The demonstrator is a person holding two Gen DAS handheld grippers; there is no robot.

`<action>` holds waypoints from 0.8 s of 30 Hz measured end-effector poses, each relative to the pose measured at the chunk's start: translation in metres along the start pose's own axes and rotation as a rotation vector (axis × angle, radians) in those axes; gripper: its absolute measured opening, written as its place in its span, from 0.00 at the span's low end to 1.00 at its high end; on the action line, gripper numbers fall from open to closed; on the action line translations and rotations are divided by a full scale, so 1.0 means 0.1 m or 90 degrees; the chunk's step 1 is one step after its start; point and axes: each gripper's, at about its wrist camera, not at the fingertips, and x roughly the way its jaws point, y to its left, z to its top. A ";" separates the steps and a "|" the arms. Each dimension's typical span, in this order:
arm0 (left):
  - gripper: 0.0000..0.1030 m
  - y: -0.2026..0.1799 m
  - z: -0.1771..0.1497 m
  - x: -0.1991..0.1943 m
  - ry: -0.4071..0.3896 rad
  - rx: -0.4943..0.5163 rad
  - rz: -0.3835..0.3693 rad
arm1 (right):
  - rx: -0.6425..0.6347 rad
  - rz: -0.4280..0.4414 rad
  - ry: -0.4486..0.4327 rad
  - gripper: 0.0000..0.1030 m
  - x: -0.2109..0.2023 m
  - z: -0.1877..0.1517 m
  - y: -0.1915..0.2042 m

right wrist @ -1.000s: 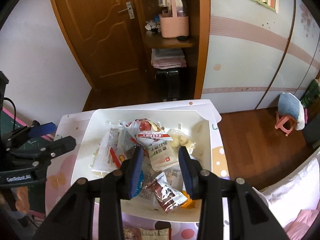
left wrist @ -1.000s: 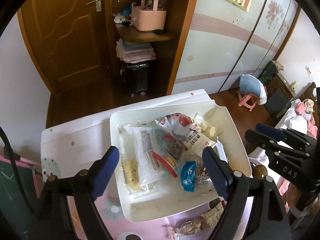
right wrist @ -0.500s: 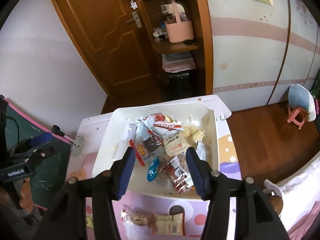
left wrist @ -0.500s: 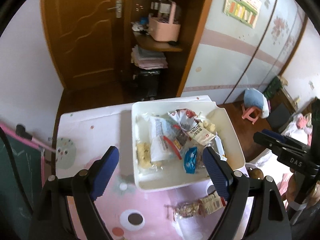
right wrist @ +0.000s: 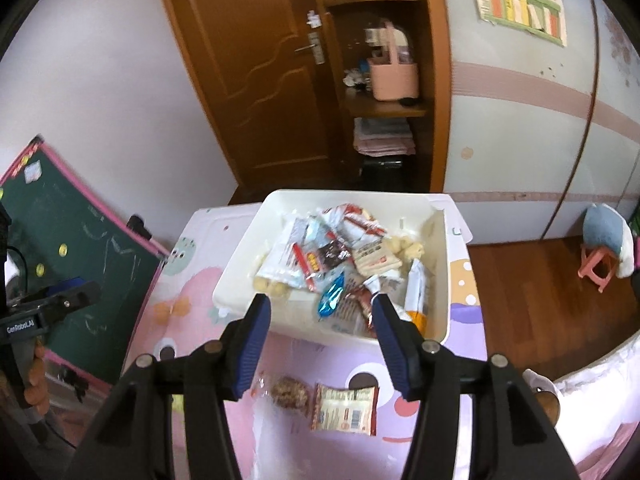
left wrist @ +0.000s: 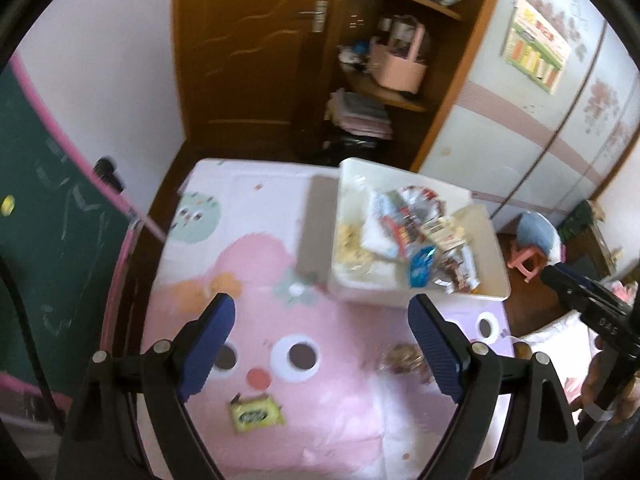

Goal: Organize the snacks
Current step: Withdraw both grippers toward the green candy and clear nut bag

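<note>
From my feed, both my left gripper (left wrist: pixel 320 320) and right gripper (right wrist: pixel 322 312) hung with jaws apart and empty above the pink cartoon-print tabletop (left wrist: pixel 320 400), the white plastic bin (right wrist: pixel 240 272) of mixed snack packets (right wrist: pixel 340 264) sitting at its far edge before a brown wooden door (right wrist: pixel 256 80).

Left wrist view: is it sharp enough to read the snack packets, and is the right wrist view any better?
Left wrist view: motion-blurred, white bin contents smeared, yellow packet soft. Right wrist view: sharper, packets in the bin distinguishable, small print still unreadable; fisheye bends both.
</note>
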 end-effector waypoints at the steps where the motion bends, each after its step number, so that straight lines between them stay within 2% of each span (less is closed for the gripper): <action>1: 0.85 0.05 -0.09 0.00 -0.001 -0.008 0.014 | -0.006 0.003 0.000 0.51 0.00 -0.03 0.03; 6: 0.85 0.32 -0.50 0.06 0.020 -0.077 0.034 | -0.064 0.006 -0.005 0.51 0.05 -0.19 0.19; 12: 0.85 0.57 -0.93 0.27 0.052 -0.140 0.049 | -0.128 0.049 0.052 0.51 0.31 -0.41 0.37; 16: 0.85 0.66 -1.16 0.52 0.096 -0.167 0.042 | -0.195 0.058 0.084 0.51 0.53 -0.58 0.51; 24: 0.85 0.87 -1.56 1.13 0.169 -0.226 0.059 | -0.342 0.091 0.151 0.51 1.10 -0.94 0.72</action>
